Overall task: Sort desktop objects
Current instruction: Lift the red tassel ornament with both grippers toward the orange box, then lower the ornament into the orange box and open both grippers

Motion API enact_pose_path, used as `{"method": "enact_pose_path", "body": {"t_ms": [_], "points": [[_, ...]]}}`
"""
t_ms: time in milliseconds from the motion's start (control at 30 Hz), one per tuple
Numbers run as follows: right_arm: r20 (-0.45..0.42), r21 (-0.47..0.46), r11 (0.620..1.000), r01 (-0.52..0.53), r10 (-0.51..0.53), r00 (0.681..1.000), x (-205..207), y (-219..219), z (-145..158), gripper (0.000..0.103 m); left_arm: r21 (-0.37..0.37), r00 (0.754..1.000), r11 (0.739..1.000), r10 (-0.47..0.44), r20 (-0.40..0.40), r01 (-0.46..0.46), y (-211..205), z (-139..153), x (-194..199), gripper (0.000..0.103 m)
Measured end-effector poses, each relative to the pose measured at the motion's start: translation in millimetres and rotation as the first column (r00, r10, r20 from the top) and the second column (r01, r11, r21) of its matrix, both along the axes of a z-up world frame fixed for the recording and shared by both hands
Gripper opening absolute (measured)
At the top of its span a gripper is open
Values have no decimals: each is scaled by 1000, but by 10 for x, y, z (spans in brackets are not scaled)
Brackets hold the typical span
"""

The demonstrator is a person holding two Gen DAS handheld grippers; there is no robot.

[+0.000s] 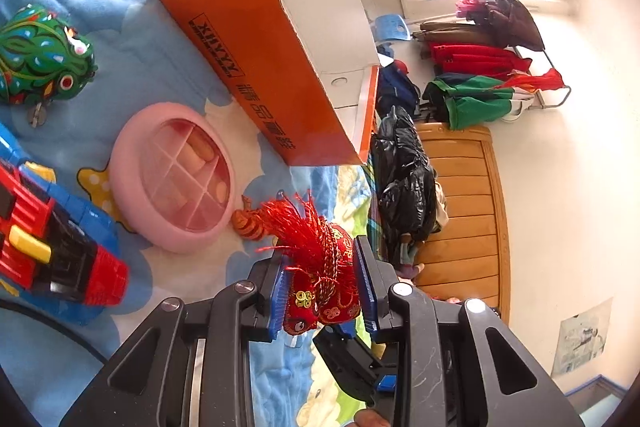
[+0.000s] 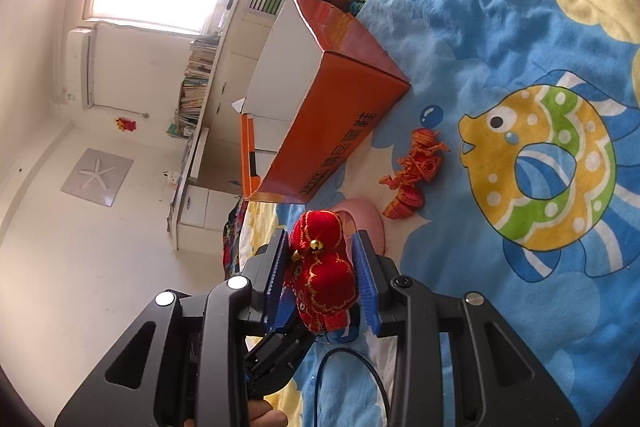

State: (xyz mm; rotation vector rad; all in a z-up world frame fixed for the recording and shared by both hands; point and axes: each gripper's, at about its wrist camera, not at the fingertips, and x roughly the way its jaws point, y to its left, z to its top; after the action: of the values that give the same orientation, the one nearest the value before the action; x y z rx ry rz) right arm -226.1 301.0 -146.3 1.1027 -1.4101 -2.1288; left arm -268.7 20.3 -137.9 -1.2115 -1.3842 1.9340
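My left gripper [image 1: 320, 255] is shut on a red embroidered ornament [image 1: 332, 291] with a red tassel, held above the blanket. In the right wrist view my right gripper [image 2: 322, 239] is shut on a red embroidered ornament [image 2: 324, 275] with a gold bell. I cannot tell whether both hold one piece. Part of the other gripper shows under each. An open orange box [image 1: 264, 67] [image 2: 340, 115] lies ahead. A pink round compartment case [image 1: 176, 179] [image 2: 368, 215] and a small orange toy figure [image 1: 250, 221] [image 2: 416, 171] lie on the blanket.
A green tin frog [image 1: 40, 59] and a red-and-blue toy blaster [image 1: 52, 247] lie at the left on the blue fish-pattern blanket [image 2: 520, 27]. Beyond the bed's edge are black bags [image 1: 404, 179], a wooden board [image 1: 460, 207] and a clothes rack [image 1: 480, 59]. A black cable [image 2: 376, 375] loops below my right gripper.
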Motion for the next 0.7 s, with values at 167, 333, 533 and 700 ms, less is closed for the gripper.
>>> {"method": "enact_pose_path", "body": {"t_ms": [167,333,533,700], "points": [[18,-19,1000,-10,10,1000,-193,-51,31,32,-28,1000,999,-16,-3,16,-26,148,-214,27],[24,-12,1000,-9,9,1000,-401,-68,184,32,-30,1000,999,-16,2,16,-35,303,-412,27],[12,13,1000,-29,29,1000,-697,-118,410,32,-10,1000,1000,8,-11,-8,-101,447,-657,27],[-2,38,998,-54,54,999,-984,-174,456,32,-40,1000,999,17,-22,-18,-125,471,-911,27]]}}
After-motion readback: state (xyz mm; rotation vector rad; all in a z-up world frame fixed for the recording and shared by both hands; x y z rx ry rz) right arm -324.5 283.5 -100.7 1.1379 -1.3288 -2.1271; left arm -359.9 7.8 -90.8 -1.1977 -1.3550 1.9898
